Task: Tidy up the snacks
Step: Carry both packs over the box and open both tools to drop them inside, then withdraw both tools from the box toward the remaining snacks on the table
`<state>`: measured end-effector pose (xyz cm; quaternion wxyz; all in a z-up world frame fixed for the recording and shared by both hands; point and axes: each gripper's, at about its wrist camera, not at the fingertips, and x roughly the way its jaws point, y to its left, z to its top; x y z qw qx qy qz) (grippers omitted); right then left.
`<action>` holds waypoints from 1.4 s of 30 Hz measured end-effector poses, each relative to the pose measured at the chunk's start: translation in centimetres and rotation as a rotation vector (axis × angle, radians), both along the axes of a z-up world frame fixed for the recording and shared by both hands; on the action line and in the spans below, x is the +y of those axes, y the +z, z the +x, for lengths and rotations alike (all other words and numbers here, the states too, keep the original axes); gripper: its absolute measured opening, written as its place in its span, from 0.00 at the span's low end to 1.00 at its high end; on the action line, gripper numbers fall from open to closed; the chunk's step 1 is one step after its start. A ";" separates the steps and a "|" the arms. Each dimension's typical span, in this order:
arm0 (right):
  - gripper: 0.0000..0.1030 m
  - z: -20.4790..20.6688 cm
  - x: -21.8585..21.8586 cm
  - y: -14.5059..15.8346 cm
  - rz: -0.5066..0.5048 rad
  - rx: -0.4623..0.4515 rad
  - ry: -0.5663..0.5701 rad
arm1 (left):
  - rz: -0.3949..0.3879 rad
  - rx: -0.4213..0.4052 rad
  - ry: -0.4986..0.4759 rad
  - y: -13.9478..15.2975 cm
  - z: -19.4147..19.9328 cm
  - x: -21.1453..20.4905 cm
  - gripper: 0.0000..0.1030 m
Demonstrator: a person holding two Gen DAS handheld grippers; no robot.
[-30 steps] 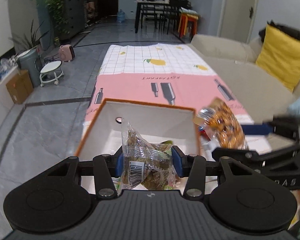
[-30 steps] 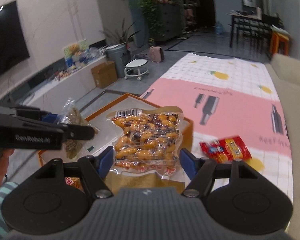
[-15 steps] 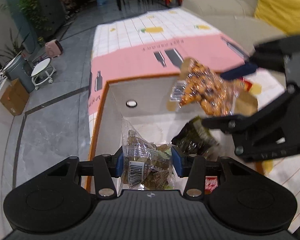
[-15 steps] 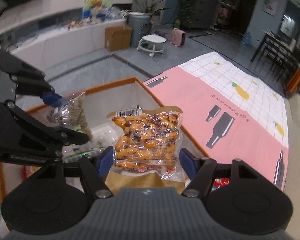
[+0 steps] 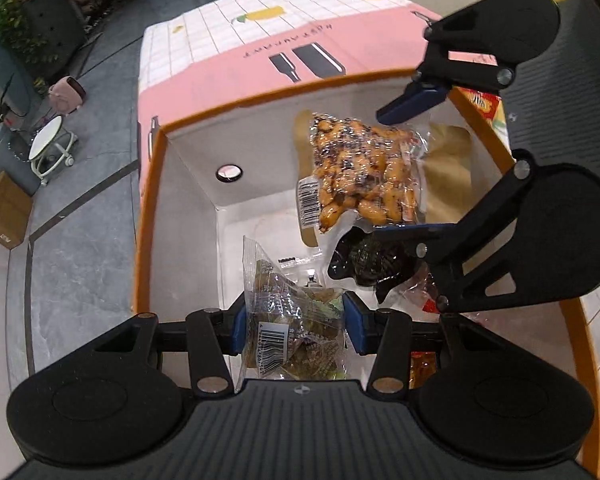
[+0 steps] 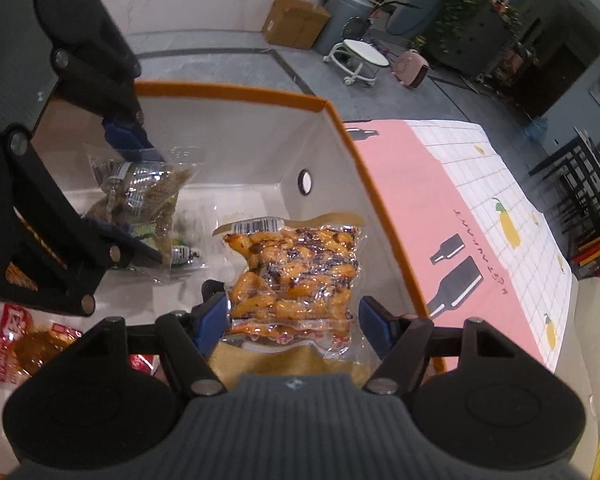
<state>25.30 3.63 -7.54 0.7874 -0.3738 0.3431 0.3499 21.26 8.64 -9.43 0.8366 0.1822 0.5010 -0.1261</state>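
An orange-rimmed white box [image 5: 260, 96] [image 6: 236, 90] stands on the table. My left gripper [image 5: 292, 320] is shut on a clear pack of brown snacks [image 5: 292, 320] and holds it inside the box's near side; the pack also shows in the right wrist view [image 6: 148, 188]. My right gripper [image 6: 292, 320] has its jaws wide apart around an orange vacuum pack [image 6: 296, 276], which touches only the left pad [image 6: 214, 320]. The orange pack [image 5: 364, 172] hangs inside the box at its right.
A dark snack bag [image 5: 372, 260] and red packs [image 6: 16, 336] lie on the box floor. A pink and white tablecloth [image 5: 260, 48] covers the table beyond. A red packet [image 5: 484, 104] lies outside the box's right wall. Sofa to the right.
Both grippers have moved down into the box with their packs. The right gripper's jaws have spread wider, and the orange pack no longer fills the gap.
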 end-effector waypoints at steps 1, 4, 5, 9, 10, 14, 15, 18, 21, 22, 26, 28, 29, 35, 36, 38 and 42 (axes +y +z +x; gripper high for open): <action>0.66 -0.1 0.2 -0.2 -0.008 -0.001 0.005 | 0.005 0.002 0.000 -0.2 0.1 0.0 0.52; 0.67 0.1 0.6 -1.1 -0.034 0.001 0.025 | 0.006 0.013 0.001 -0.7 0.4 0.0 0.52; 0.67 0.1 0.7 -1.4 -0.044 0.002 0.029 | 0.007 0.015 0.003 -0.8 0.5 0.1 0.52; 0.67 0.5 0.9 -2.2 -0.062 0.018 0.024 | 0.008 0.019 0.013 -0.8 1.0 0.1 0.52; 0.67 0.6 0.7 -2.2 -0.057 0.021 0.020 | 0.007 0.021 0.015 -0.8 1.3 0.1 0.52; 0.68 1.3 0.7 -2.1 -0.048 0.038 -0.005 | 0.005 0.017 0.031 -0.9 1.8 0.1 0.53; 0.68 1.4 0.6 -2.1 -0.046 0.041 -0.009 | 0.004 0.015 0.034 -0.9 1.8 0.1 0.53; 0.68 1.4 0.6 -2.0 -0.024 0.058 -0.019 | 0.005 0.011 0.039 -0.8 1.7 0.1 0.54; 0.70 1.3 0.5 -1.7 -0.013 0.063 -0.013 | 0.008 0.012 0.043 -0.9 1.5 0.2 0.57; 0.70 1.2 0.5 -1.5 -0.012 0.067 -0.011 | 0.009 0.013 0.045 -0.8 1.5 0.2 0.60; 0.73 1.1 0.2 -1.0 0.005 0.076 -0.016 | -0.003 0.006 0.056 -0.5 1.1 0.3 0.62; 0.73 1.3 0.0 -0.6 0.015 0.072 -0.024 | 0.000 -0.005 0.064 -0.2 0.9 0.3 0.65; 0.73 1.2 0.2 -0.5 0.014 0.070 -0.026 | 0.001 -0.012 0.069 0.0 0.7 0.3 0.66; 0.75 0.4 -0.6 0.8 0.048 0.061 -0.049 | -0.023 -0.036 0.082 1.5 -0.2 0.6 0.70; 0.75 0.3 -0.8 1.1 0.058 0.060 -0.058 | -0.023 -0.045 0.089 1.8 -0.4 0.5 0.70; 0.75 -0.1 -1.1 1.9 0.085 0.054 -0.075 | -0.033 -0.061 0.102 2.5 -0.9 0.5 0.70; 0.75 -1.0 -2.5 3.6 0.169 0.047 -0.128 | -0.066 -0.097 0.140 3.9 -1.9 0.4 0.70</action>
